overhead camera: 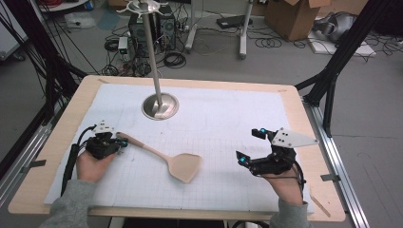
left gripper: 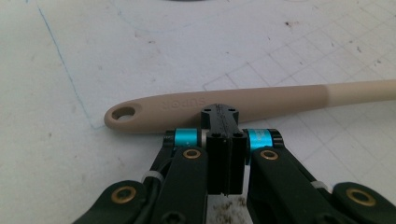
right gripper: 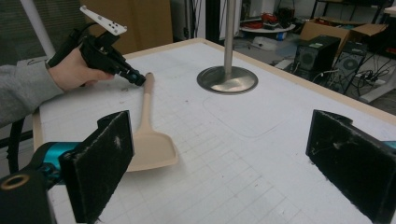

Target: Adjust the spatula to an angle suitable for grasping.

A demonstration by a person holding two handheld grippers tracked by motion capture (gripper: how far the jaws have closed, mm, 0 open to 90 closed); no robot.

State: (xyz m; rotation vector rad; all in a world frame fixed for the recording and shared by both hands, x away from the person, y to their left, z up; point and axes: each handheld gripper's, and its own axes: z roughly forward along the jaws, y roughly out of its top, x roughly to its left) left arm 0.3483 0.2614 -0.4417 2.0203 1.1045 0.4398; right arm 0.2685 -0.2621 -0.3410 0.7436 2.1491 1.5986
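The spatula lies flat on the white grid sheet that covers the counter, toward our left half of it. Its handle runs up and to the left and ends in a hanging hole; its broad blade points toward the middle front. It looks light and all of one piece, beige, probably silicone or plastic: the handle should be stiff enough to lift, while the thin blade may flex and sag. The smooth, rounded handle could roll or slip between flat pads, so we judge the best hold to be across the handle, a little in from the holed end where it is widest.

Our left gripper sits at that very end of the handle. Its jaws are pressed together, with nothing between them; the tip rests at or just over the handle near the hole, and we cannot tell whether it touches. To grasp, it would need to open first.

Our right gripper hangs well apart, over the right of the sheet, jaws spread wide and empty.

Behind the spatula a metal stand with a round base and upright pole stands near the far middle.
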